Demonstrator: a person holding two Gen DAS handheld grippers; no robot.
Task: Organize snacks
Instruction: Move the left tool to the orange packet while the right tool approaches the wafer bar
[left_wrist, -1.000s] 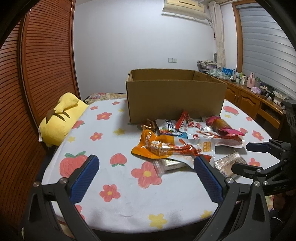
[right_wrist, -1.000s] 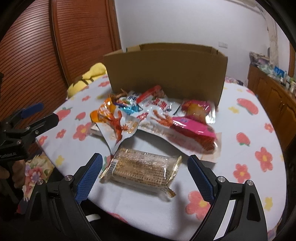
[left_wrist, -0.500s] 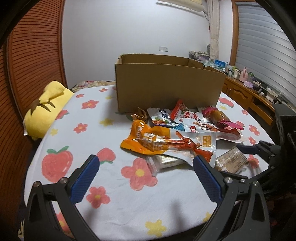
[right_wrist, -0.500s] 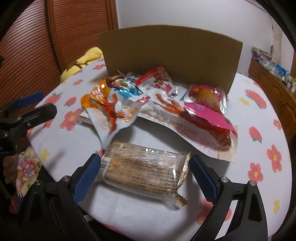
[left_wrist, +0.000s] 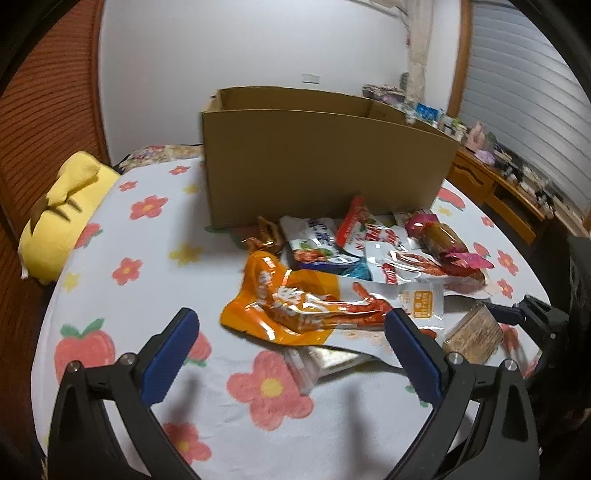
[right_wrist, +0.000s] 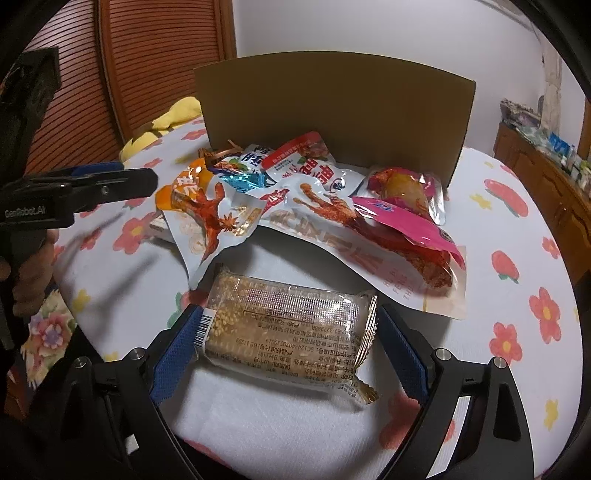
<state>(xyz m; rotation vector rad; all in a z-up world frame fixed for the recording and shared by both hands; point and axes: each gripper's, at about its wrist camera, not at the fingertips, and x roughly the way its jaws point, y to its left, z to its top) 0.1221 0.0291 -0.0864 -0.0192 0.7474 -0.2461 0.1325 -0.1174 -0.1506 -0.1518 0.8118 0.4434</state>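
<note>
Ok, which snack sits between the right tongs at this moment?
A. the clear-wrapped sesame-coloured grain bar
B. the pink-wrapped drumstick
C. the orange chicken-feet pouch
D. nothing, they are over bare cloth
A: in the right wrist view the clear-wrapped sesame-coloured grain bar lies on the flowered tablecloth between the wide-open right tongs, whose blue pads flank its two ends, not yet clamped.

Dim, warm indoor light from overhead. Strong fisheye bend with black vignette at corners in both views. Left wrist view soft with motion blur; cardboard box (left_wrist: 325, 162) edges smeared. Glare on glossy orange packet (left_wrist: 291, 306) and clear-wrapped cracker pack (right_wrist: 284, 332). Soft shadows on tablecloth (right_wrist: 517, 258) beneath packets.
</note>
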